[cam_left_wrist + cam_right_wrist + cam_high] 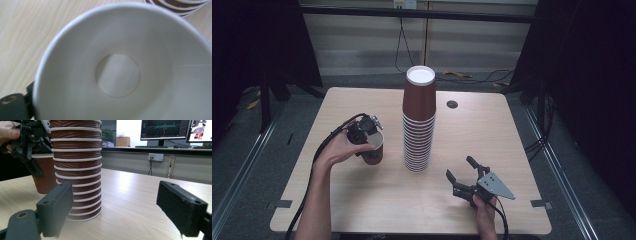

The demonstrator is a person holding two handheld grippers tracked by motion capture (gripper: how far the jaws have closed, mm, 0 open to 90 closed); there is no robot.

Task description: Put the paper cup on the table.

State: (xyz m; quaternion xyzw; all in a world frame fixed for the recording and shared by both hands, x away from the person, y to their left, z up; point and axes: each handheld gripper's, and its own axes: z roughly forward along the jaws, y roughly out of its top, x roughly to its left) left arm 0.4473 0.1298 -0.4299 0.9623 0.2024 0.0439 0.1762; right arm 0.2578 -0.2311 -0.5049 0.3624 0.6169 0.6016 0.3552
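A single brown paper cup [373,152] stands upright on the table, left of a tall stack of upside-down brown cups [418,125]. My left gripper [364,136] comes down on the single cup's near-left rim and is shut on its wall. In the left gripper view I look into the cup's white inside [117,75], with one finger [13,106] outside the wall at the lower left. The right gripper view shows that cup [45,178] beside the stack [76,170]. My right gripper [460,167] rests low at the front right, open and holding nothing [115,195].
The wooden table [492,130] has a round cable hole [452,104] behind the stack. Cables lie on the floor beyond the far edge. In the right gripper view, monitors [165,130] stand on a desk behind.
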